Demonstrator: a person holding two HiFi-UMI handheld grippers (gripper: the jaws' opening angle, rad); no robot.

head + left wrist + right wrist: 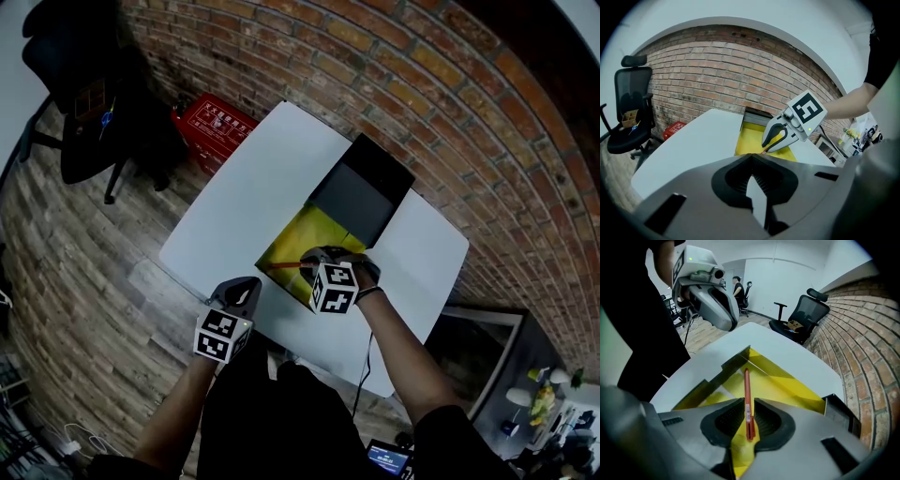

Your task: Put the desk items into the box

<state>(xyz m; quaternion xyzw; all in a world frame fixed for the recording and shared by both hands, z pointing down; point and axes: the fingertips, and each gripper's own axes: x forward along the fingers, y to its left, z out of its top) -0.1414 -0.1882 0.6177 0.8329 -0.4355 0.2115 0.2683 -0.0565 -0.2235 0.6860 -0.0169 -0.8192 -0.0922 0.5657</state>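
An open box [287,251] with a yellow inside and a black lid [361,192] lies on the white table [253,187]. My right gripper [317,261] hangs over the box's near part, shut on an orange-red pen [747,394] that points out over the yellow floor [787,385]. The pen's tip [281,265] shows at the box's near-left edge. My left gripper [248,287] hovers at the table's front edge, left of the box, with its jaws together and nothing between them. In the left gripper view, the right gripper [780,136] is ahead, above the box [750,136].
A black office chair [94,112] and a red case [214,122] stand on the wood floor beyond the table's left side. A brick wall [450,103] runs behind the table. The left gripper [717,305] hangs close above the box's left side.
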